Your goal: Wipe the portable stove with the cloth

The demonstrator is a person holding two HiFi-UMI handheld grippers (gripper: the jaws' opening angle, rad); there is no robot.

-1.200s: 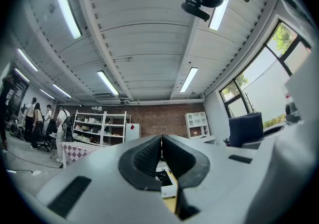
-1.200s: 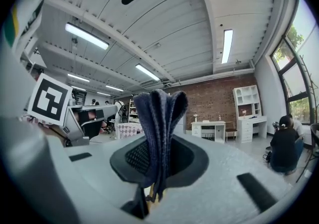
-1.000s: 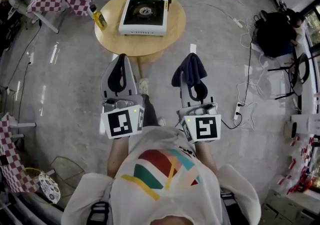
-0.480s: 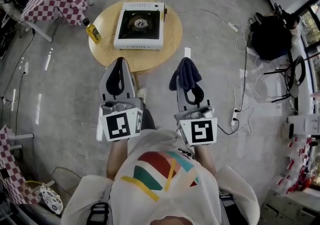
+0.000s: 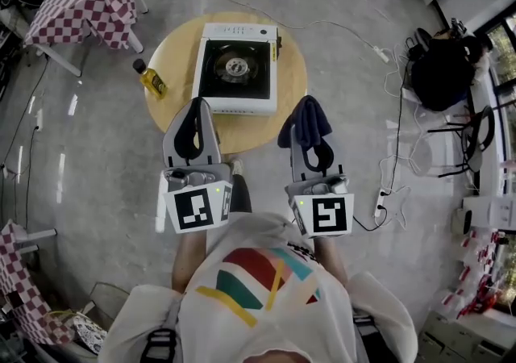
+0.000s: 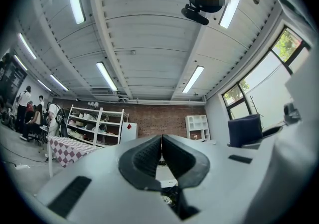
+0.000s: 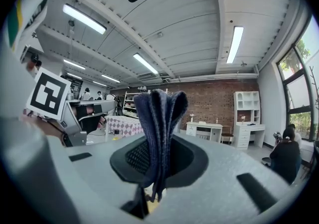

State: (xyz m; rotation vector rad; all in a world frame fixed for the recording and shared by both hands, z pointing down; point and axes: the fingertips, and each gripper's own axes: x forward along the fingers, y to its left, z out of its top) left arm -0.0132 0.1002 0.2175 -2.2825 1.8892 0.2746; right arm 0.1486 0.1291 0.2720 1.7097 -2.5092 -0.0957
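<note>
A white portable stove (image 5: pixel 237 67) with a black top and round burner sits on a round wooden table (image 5: pixel 179 53) ahead of me. My right gripper (image 5: pixel 307 110) is shut on a dark blue cloth (image 5: pixel 305 121), which hangs folded over its tip at the table's near right edge; in the right gripper view the cloth (image 7: pixel 155 123) stands up between the jaws. My left gripper (image 5: pixel 193 111) is shut with nothing in it, its tip over the table's near edge, left of the stove's front. The left gripper view shows the two pads (image 6: pixel 149 157) pressed together.
A yellow bottle (image 5: pixel 151 80) stands on the table's left edge. A checkered-cloth table (image 5: pixel 81 6) is at the far left. Cables (image 5: pixel 385 192) and a power strip lie on the floor to the right, near a black bag (image 5: pixel 442 71) and chair.
The table and stove have come closer and lower in the head view. Both gripper tips now reach the table's near edge. The cloth stays held.
</note>
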